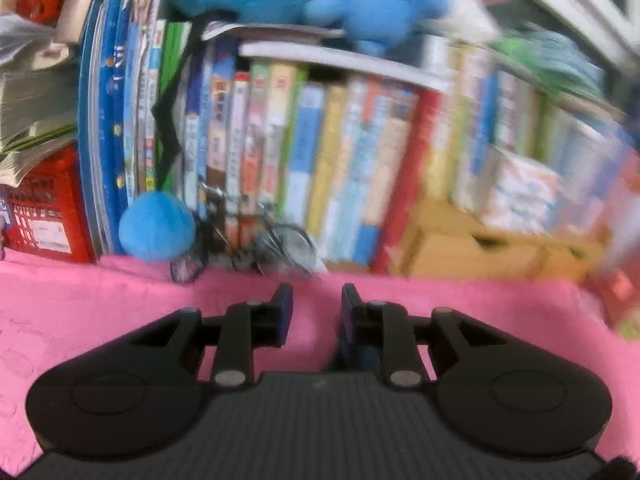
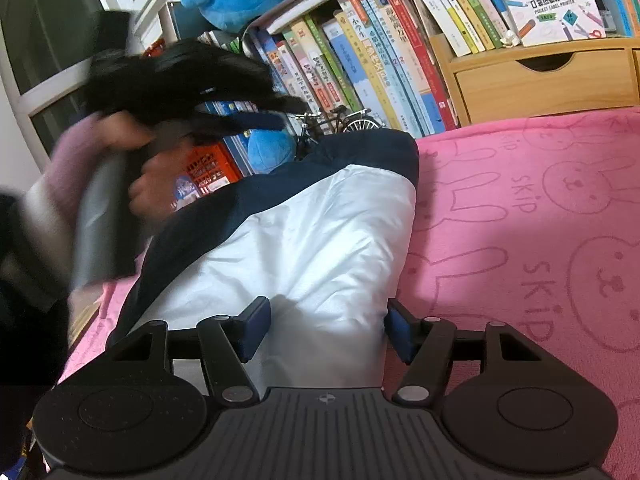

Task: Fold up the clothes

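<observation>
On the pink blanket (image 2: pixel 540 208) a white garment (image 2: pixel 312 240) with navy trim is lying bunched, its far end nearest the books (image 2: pixel 360 52). Whether it is a jacket or trousers, cannot tell. It is looking partly gathered, not yet a flat neat fold, though the near part is hidden under the tool.

Right gripper (image 2: pixel 326 330) is hovering low over the garment's near white panel, fingers apart, cloth showing between them, nothing pinched. Left gripper (image 1: pixel 316 316) is pointing over bare blanket toward the books, fingers apart with a narrower gap, holding nothing; garment is not showing in that view. From the right wrist view the person's hand (image 2: pixel 140 160) is gripping the left tool's handle, raised above the garment's left side and blurred.

Judgement: a grab of the near edge is likely being lined up. Doing it well is meaning pinching a single layer at the hem or corner, not a wad from the middle, and getting the left gripper onto the matching corner so the edge is lifting evenly. Slippery-looking fabric may be sliding out of a shallow pinch, so biting deep is helping.

Beyond the garment, toward the books, a toy bicycle (image 2: pixel 340 122) and a blue plush (image 2: pixel 268 148) are sitting.
</observation>
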`<action>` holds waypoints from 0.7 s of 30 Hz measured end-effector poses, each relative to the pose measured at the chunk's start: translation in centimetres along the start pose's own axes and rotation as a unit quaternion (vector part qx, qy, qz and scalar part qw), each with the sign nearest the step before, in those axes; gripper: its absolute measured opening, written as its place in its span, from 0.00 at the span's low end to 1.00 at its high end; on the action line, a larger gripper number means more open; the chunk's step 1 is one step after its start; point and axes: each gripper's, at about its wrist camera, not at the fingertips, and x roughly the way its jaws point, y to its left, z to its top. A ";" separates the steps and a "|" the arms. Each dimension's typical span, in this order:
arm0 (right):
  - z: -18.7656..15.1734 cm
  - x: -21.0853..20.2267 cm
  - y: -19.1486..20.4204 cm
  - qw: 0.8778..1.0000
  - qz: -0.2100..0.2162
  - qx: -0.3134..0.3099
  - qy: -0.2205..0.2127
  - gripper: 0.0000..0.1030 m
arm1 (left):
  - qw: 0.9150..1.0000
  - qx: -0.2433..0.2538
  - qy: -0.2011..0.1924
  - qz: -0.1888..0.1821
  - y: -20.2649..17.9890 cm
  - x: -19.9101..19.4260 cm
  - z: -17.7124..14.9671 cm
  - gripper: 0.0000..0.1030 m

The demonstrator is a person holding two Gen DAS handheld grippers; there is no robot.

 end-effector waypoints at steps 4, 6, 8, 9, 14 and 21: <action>0.0 0.0 0.0 1.000 0.000 -0.001 0.000 0.61 | 0.997 0.064 0.041 -0.011 -0.7 -2.5 -4.2 0.27; 0.1 0.0 0.1 1.000 0.001 -0.001 0.000 0.62 | 0.995 0.090 0.048 0.016 -0.3 -2.6 -5.4 0.29; 0.1 0.0 0.1 1.000 0.001 -0.002 0.000 0.63 | 0.995 0.073 0.045 0.044 1.1 -2.7 -5.6 0.30; 0.1 0.0 0.1 1.000 0.001 -0.002 0.000 0.63 | 0.995 0.065 0.043 0.057 1.8 -2.7 -5.8 0.30; 0.1 0.0 0.1 1.000 0.003 -0.003 0.000 0.64 | 0.991 0.023 0.035 0.125 5.3 -2.8 -6.3 0.30; 0.2 0.0 0.0 1.000 0.006 -0.004 0.002 0.65 | 0.986 -0.037 0.013 0.161 9.6 -4.6 -7.4 0.31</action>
